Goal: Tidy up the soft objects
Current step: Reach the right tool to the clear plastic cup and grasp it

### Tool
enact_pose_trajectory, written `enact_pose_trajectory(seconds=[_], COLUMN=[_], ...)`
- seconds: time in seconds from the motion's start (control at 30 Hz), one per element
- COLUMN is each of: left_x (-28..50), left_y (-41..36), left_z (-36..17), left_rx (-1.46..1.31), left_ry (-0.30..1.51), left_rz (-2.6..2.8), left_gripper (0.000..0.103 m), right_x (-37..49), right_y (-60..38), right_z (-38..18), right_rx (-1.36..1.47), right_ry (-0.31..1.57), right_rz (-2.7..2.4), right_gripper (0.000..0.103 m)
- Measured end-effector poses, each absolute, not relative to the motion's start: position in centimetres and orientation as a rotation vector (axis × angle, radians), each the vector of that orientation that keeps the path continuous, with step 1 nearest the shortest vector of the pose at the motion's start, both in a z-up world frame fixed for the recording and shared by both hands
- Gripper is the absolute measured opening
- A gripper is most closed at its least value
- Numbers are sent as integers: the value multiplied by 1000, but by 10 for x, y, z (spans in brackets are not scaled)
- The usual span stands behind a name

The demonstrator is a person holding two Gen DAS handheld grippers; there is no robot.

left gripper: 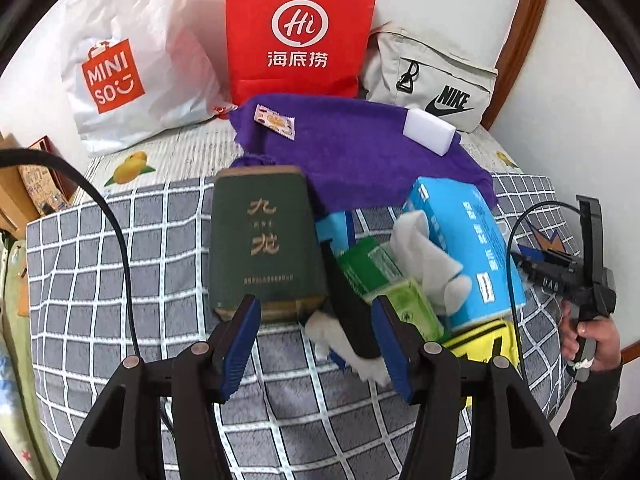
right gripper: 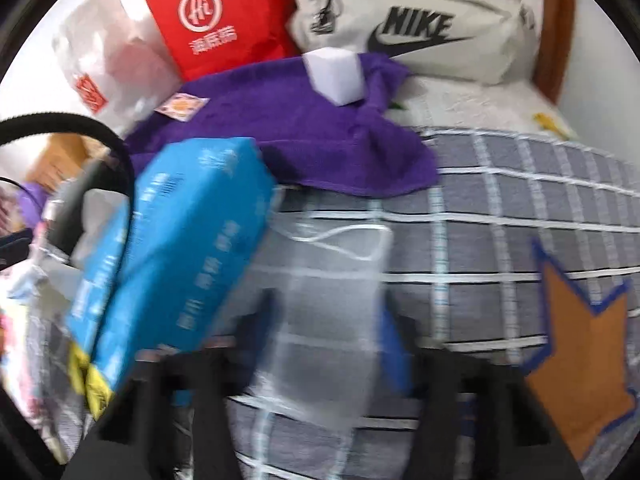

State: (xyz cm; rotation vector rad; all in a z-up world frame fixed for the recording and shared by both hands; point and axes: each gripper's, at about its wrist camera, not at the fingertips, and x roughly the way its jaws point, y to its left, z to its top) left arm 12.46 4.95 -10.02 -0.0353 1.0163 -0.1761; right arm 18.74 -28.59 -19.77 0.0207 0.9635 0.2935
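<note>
While both grippers hang over a bed, the left gripper has its jaws apart above a grey checked blanket, with nothing pressed between them. Its left tip sits at the near edge of a dark green box. A black object with white fluff lies just inside the right tip.

On the near right, a hand grips the handle of the right gripper. A clear pouch lies between its jaws, but blur hides whether the pads press on it. An orange star patch marks the blanket to its right.

Right of the green box sit a green packet, loose white tissue, a blue tissue pack and a yellow packet, all crowded together.

Further back, a purple towel is spread across the bed. It carries a white sponge block on its right end and a small sachet on its left.

Against the far wall stand a white shopping bag, a red paper bag and a beige sports bag, from left to right.
</note>
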Motion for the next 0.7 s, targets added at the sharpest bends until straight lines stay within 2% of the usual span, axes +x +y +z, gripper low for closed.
enact_pose_trajectory(seconds=[0.03,0.07,0.13,0.37,0.53,0.57,0.6,0.63,0.67,0.7], left_x=[122,119,112,100,97,97,96,96,97,97], left_y=[49,50,49,44,43,43,42,41,40,39], left_z=[-101,-103,-104,-109,-113,-114,-115,-115,-116,-116], left_rx=[-38,-40,-41,-35,-38,-40,-39,-37,-35,-34], left_ry=[1016,1017,1011,1009,1013,1018,1020,1022,1025,1027], left_rz=[-173,-171,-180,-193,-206,-208,-209,-211,-212,-212], left_gripper=[55,55,55,55,55,55,55,55,55,55], right_x=[186,185,179,155,156,158,160,159,159,158], right_y=[-294,-299,-310,-318,-333,-335,-338,-339,-338,-335], right_z=[-196,-196,-192,-169,-177,-181,-185,-188,-189,-189], right_rx=[51,90,149,73,38,50,65,76,83,85], right_ry=[963,971,958,890,950,973,997,1012,1014,1000], right_rz=[299,325,361,297,251,248,247,243,237,236], right_gripper=[8,3,2,2,7,10,25,49,60,75])
